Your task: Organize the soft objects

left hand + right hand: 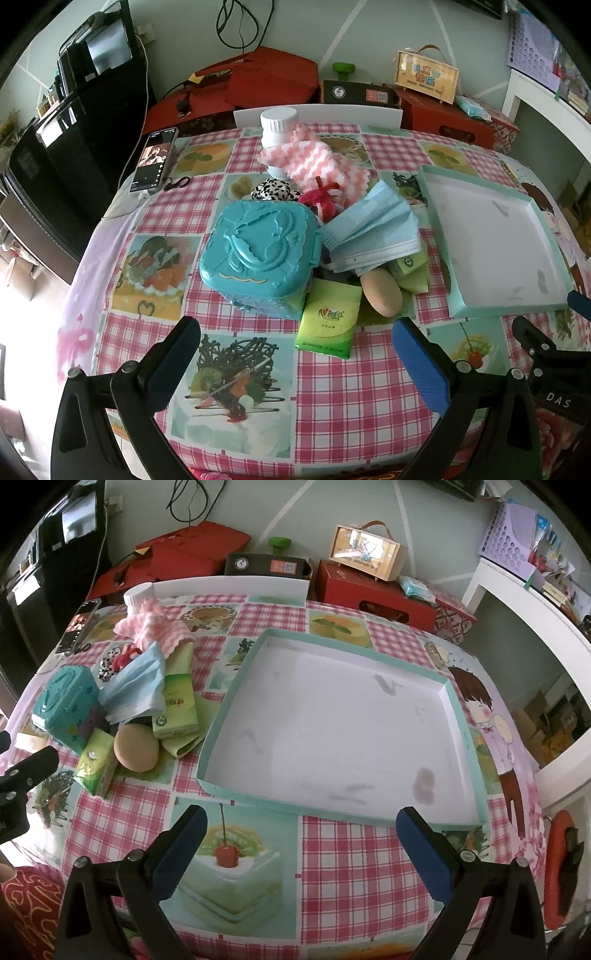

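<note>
A heap lies mid-table: a blue face mask [369, 229] [136, 690], a pink-and-white knitted cloth [317, 162] [155, 627], a red yarn ball [319, 201], a spotted black-and-white soft piece [273, 190], green tissue packs [328, 319] [177, 705], a tan egg-shaped sponge [382, 291] [136, 751] and a teal plastic case [258, 251] [62, 705]. An empty mint-edged white tray [495, 243] [332, 734] sits to the right. My left gripper [295, 354] hangs open in front of the heap. My right gripper [301, 845] hangs open at the tray's near edge, holding nothing.
A white bottle [277, 129] stands behind the knitted cloth. A phone [153, 162] and small scissors [177, 182] lie at the table's far left. Red boxes [373, 594] and a chair back [317, 114] stand beyond the far edge. A white shelf [535, 602] is at right.
</note>
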`<action>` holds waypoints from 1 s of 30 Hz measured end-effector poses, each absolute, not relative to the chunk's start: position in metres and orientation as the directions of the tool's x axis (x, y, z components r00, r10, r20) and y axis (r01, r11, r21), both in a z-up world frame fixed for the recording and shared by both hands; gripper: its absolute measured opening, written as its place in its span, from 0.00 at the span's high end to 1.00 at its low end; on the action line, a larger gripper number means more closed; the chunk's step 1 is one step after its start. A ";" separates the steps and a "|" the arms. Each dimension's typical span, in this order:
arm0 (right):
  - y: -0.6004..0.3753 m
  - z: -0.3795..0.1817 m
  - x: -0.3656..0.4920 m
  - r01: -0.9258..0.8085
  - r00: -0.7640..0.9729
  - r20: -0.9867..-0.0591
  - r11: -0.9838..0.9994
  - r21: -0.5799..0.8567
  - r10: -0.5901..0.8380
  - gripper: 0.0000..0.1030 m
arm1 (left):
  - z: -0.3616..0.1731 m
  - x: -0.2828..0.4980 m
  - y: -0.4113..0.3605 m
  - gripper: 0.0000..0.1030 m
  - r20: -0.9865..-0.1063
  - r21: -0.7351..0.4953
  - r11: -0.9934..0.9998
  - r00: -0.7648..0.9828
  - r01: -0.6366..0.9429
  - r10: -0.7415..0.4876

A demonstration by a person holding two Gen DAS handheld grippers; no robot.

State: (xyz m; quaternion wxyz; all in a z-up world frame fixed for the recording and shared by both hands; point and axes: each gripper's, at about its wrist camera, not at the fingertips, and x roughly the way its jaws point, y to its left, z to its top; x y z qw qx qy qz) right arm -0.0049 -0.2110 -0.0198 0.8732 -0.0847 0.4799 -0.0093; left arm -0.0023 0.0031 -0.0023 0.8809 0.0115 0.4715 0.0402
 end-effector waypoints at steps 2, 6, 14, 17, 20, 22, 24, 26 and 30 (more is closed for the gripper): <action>-0.212 -0.021 -0.003 -0.065 0.531 -0.842 0.986 -0.151 -0.094 0.00 | -0.003 -0.002 0.003 0.00 -0.831 0.062 0.996 0.549 -0.061 0.085; -0.213 -0.023 -0.002 -0.062 0.525 -0.846 0.988 -0.142 -0.088 0.00 | -0.004 -0.002 0.002 0.00 -0.833 0.070 0.996 0.545 -0.062 0.093; -0.217 -0.024 -0.002 -0.049 0.514 -0.855 0.992 -0.112 -0.072 0.00 | -0.005 -0.002 -0.001 0.00 -0.833 0.085 0.995 0.545 -0.048 0.097; -0.218 -0.025 -0.002 -0.044 0.510 -0.857 0.993 -0.105 -0.069 0.00 | -0.004 -0.003 -0.002 0.00 -0.827 0.083 0.996 0.554 -0.041 0.091; -0.219 -0.025 -0.002 -0.046 0.506 -0.861 0.995 -0.091 -0.056 0.00 | -0.003 -0.004 -0.002 0.00 -0.825 0.088 0.995 0.556 -0.046 0.099; -0.220 -0.026 -0.002 -0.039 0.502 -0.863 0.996 -0.083 -0.052 0.00 | -0.003 -0.004 -0.001 0.00 -0.823 0.088 0.995 0.559 -0.050 0.101; -0.222 -0.026 -0.002 -0.032 0.501 -0.864 0.997 -0.077 -0.050 0.00 | -0.001 -0.006 -0.001 0.00 -0.816 0.085 0.995 0.570 -0.049 0.098; -0.223 -0.026 -0.003 -0.028 0.502 -0.863 0.997 -0.072 -0.048 0.00 | 0.001 -0.007 -0.001 0.00 -0.810 0.083 0.995 0.579 -0.046 0.095; -0.224 -0.025 -0.003 -0.019 0.505 -0.861 0.997 -0.072 -0.053 0.00 | 0.001 -0.006 -0.001 0.00 -0.809 0.088 0.995 0.580 -0.046 0.098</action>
